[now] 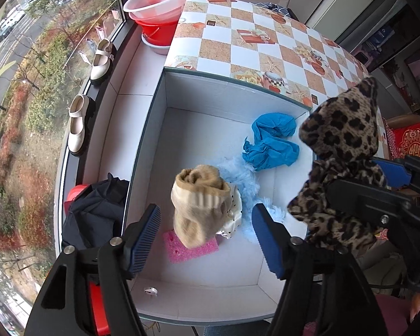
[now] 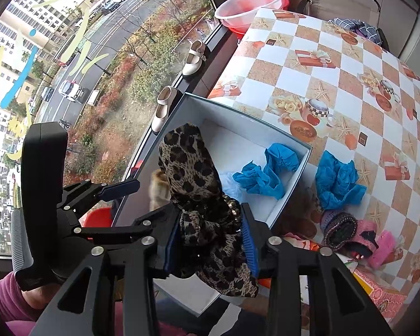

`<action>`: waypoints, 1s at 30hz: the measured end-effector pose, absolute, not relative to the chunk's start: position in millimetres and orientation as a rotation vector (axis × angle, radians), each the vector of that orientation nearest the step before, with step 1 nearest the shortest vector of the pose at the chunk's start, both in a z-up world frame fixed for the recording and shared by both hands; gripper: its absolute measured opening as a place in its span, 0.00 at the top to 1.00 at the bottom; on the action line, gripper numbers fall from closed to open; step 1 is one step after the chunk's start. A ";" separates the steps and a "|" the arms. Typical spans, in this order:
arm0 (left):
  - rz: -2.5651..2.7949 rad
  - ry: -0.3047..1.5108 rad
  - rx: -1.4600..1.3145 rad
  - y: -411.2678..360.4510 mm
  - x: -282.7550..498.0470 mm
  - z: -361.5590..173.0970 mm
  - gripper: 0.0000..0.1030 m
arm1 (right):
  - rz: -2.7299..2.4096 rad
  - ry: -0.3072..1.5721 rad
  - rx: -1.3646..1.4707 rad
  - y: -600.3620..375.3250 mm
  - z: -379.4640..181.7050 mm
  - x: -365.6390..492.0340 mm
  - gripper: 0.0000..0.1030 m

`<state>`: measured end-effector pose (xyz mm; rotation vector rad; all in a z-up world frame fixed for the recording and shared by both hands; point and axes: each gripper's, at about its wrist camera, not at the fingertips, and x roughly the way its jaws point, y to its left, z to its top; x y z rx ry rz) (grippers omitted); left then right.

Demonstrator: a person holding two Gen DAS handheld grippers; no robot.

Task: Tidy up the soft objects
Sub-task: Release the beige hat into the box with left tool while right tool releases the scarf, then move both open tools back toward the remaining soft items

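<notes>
A white box [image 1: 159, 140] stands at the table's near left corner. In it lie a crumpled blue shoe cover [image 1: 271, 142], a pale blue fluffy piece [image 1: 238, 179], a pink sponge [image 1: 193, 249] and a white dotted cloth [image 1: 232, 218]. A rolled beige sock [image 1: 201, 204], slightly blurred, sits on top of them. My left gripper [image 1: 205, 240] hangs open above the box with the sock below the gap, clear of both pads. My right gripper [image 2: 210, 245] is shut on a leopard-print cloth [image 2: 190, 168] that sticks up over the box's near right corner.
On the checked tablecloth [image 2: 308, 56] right of the box lie a second blue shoe cover [image 2: 338, 182] and purple and pink knitted pieces [image 2: 350, 232]. Basins [image 1: 159, 0] and two cream shoes [image 1: 79, 123] sit by the window. A black garment [image 1: 98, 212] lies left of the box.
</notes>
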<state>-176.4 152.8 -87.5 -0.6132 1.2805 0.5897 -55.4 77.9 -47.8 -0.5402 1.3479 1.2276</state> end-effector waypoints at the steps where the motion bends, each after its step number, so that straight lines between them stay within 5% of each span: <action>1: 0.586 1.290 -0.613 152.7 -176.0 -88.7 0.25 | 1.221 1.341 -0.537 77.7 -46.7 -54.6 0.42; 2: 0.575 1.300 -0.620 152.7 -175.3 -90.3 0.24 | 1.216 1.336 -0.531 77.7 -45.2 -53.2 0.35; 4: 0.557 1.336 -0.633 152.3 -172.8 -96.1 0.22 | 1.202 1.328 -0.518 76.7 -42.8 -50.3 0.02; 5: 0.554 1.354 -0.632 151.6 -171.2 -99.1 0.22 | 1.193 1.319 -0.517 75.9 -41.7 -49.0 0.00; 11: 0.575 1.312 -0.702 159.7 -173.7 -93.6 0.08 | 1.184 1.319 -0.492 65.1 -35.5 -42.1 0.00; 30: 0.228 1.356 -0.769 92.5 -99.2 -73.0 0.02 | 0.848 1.428 -0.236 -75.3 6.2 63.3 0.00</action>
